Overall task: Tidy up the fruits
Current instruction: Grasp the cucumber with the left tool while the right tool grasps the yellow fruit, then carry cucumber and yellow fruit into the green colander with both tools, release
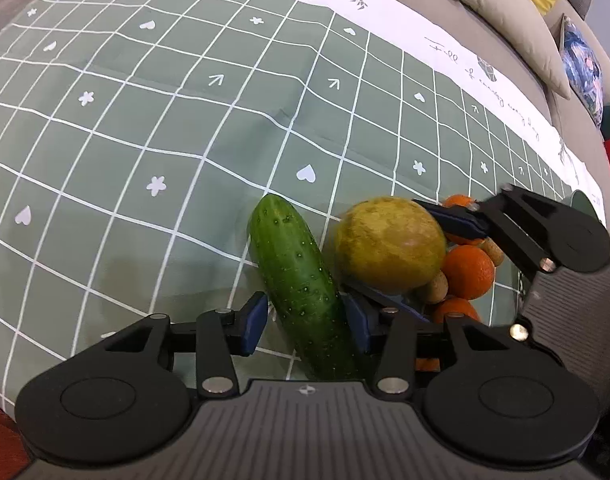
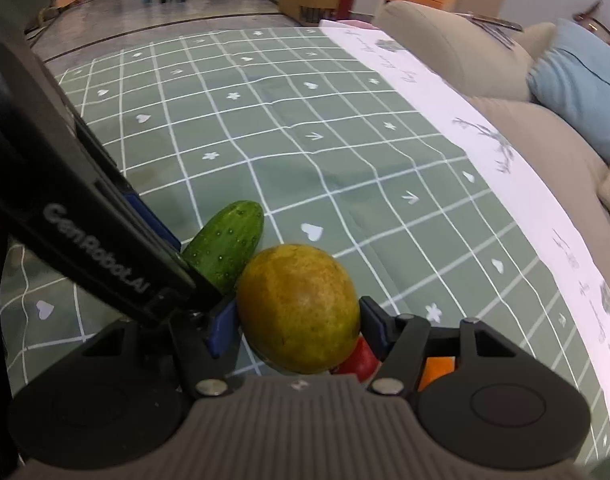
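Note:
A green cucumber (image 1: 297,280) lies on the green checked cloth between the blue pads of my left gripper (image 1: 305,326); a small gap shows at the left pad, so whether the pads press on it is unclear. My right gripper (image 2: 299,326) is shut on a round yellow-green fruit (image 2: 299,308), which also shows in the left wrist view (image 1: 389,244) with the right gripper's fingers (image 1: 457,220) on both sides. The cucumber (image 2: 227,248) lies just left of that fruit, touching it. Several oranges (image 1: 467,270) sit behind the fruit.
The green checked tablecloth (image 1: 145,120) spreads far ahead. Its white printed border (image 2: 485,152) runs along a beige sofa with cushions (image 1: 501,4). A red fruit (image 2: 359,360) and an orange one (image 2: 435,372) lie under the right gripper. Cork-coloured balls (image 1: 435,286) sit among the oranges.

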